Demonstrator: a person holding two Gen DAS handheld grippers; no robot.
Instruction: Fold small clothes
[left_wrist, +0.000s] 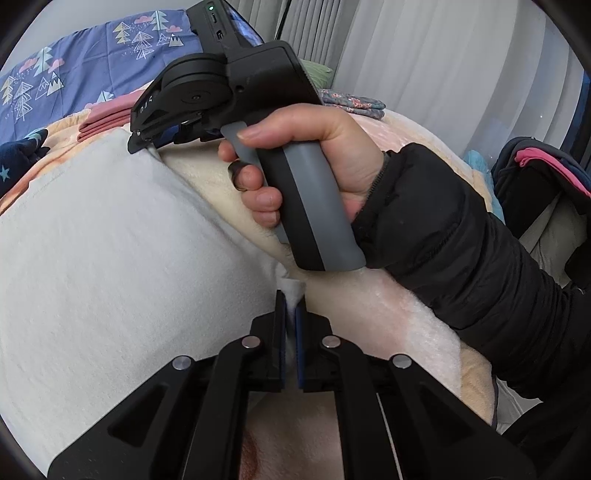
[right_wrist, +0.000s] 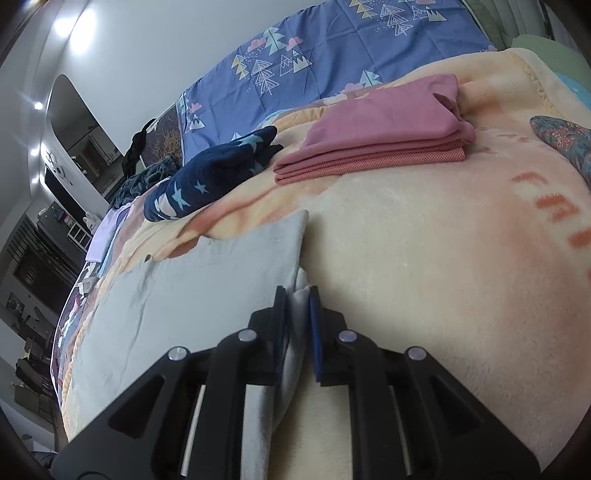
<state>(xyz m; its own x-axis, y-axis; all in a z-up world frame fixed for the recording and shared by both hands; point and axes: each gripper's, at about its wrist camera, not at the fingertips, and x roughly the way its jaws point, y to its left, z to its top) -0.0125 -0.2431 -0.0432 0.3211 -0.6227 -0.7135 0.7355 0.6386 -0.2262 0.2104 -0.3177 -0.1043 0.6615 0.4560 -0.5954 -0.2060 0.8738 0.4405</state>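
A pale grey garment (left_wrist: 110, 240) lies spread on a cream plush blanket (left_wrist: 388, 306). My left gripper (left_wrist: 291, 300) is shut on a fold of its near edge, with white cloth pinched between the blue pads. A hand (left_wrist: 314, 147) in a black sleeve holds my right gripper (left_wrist: 142, 142), whose tip meets the garment's far corner. In the right wrist view the garment (right_wrist: 184, 288) stretches away to the left. There my right gripper (right_wrist: 297, 295) is shut on the garment's bunched edge, and cloth fills the gap between its pads.
A folded pink stack (right_wrist: 380, 136) sits further up the blanket (right_wrist: 424, 258), with a navy star-print garment (right_wrist: 214, 177) to its left. A blue tree-print sheet (right_wrist: 332, 55) lies behind. A floral cloth (right_wrist: 565, 136) is at the right. Dark clothes (left_wrist: 535, 173) are piled beside the curtains (left_wrist: 443, 55).
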